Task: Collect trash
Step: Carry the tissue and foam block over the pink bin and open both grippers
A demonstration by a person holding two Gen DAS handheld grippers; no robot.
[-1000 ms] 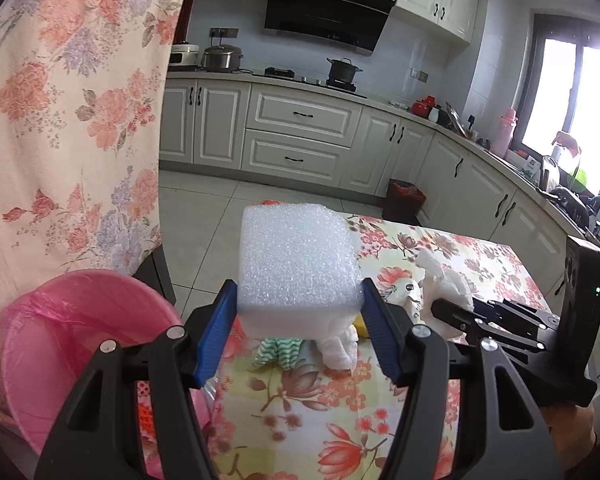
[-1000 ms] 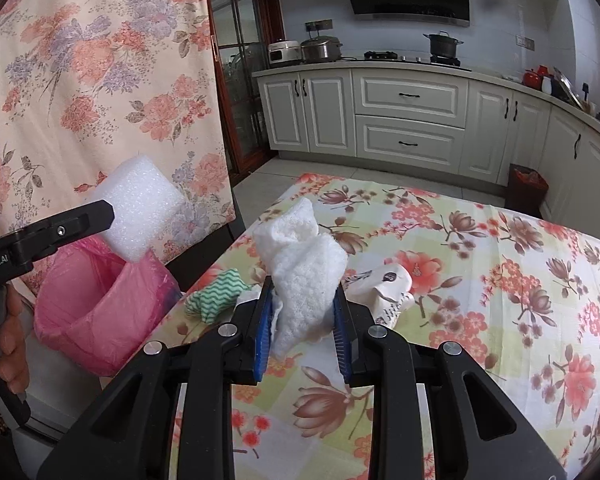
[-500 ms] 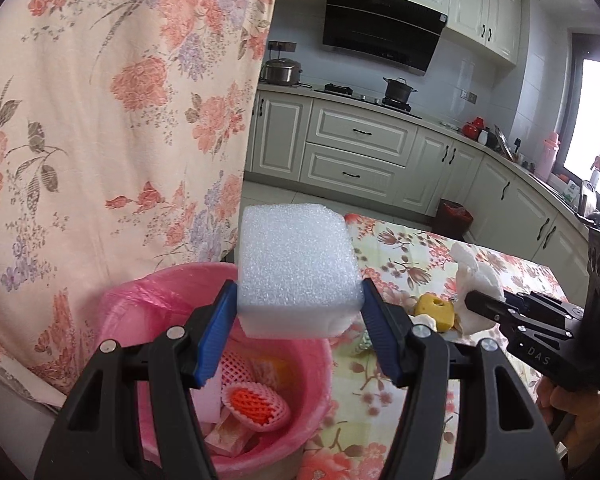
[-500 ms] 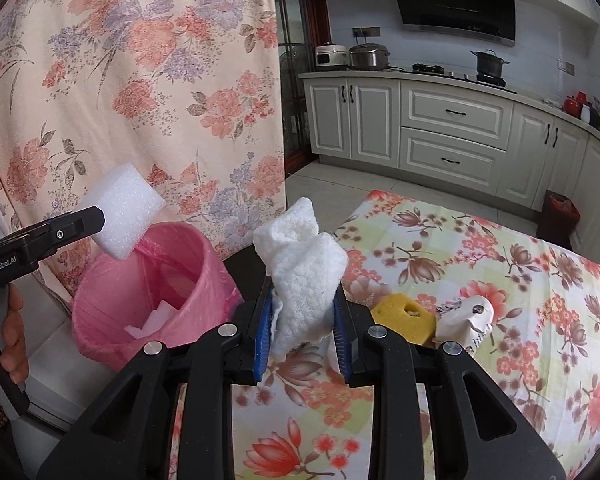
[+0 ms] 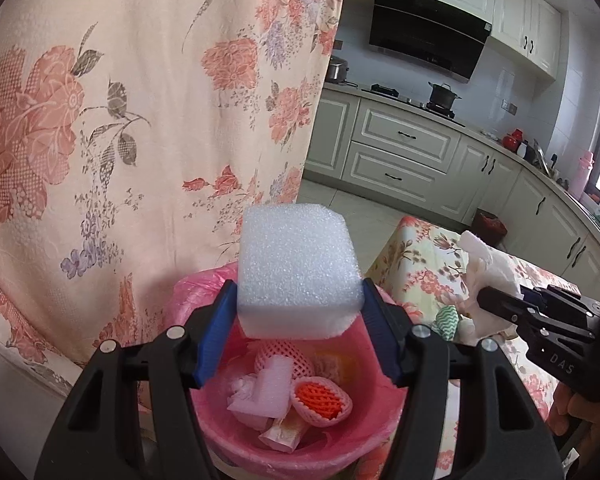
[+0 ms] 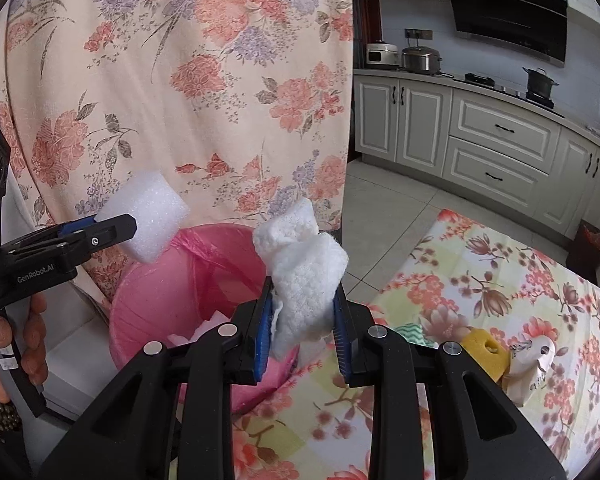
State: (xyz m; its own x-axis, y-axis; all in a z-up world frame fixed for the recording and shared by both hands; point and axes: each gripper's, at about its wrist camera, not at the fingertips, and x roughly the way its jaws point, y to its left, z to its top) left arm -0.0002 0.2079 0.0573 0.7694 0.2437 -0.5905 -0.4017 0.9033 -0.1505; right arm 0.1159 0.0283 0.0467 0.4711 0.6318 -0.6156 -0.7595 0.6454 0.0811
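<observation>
My left gripper (image 5: 298, 332) is shut on a white foam block (image 5: 298, 268) and holds it right above the pink bin (image 5: 228, 436), which has a pink bag liner and holds foam fruit nets and wrappers. In the right wrist view the block (image 6: 148, 216) hangs over the bin's (image 6: 148, 308) far-left rim. My right gripper (image 6: 302, 336) is shut on a crumpled white paper towel (image 6: 304, 276), held over the bin's right edge by the table. It also shows in the left wrist view (image 5: 488, 276).
The table with a floral cloth (image 6: 520, 292) stands right of the bin and carries a yellow sponge piece (image 6: 484, 352), a white crumpled cup (image 6: 536, 360) and a green-striped wrapper (image 6: 410, 330). A floral curtain (image 5: 140, 120) hangs close behind the bin. Kitchen cabinets (image 6: 500, 140) line the back.
Both grippers have swung left from over the table to the pink bin, each still holding its item. The bin's inside has come into view under the foam block.
</observation>
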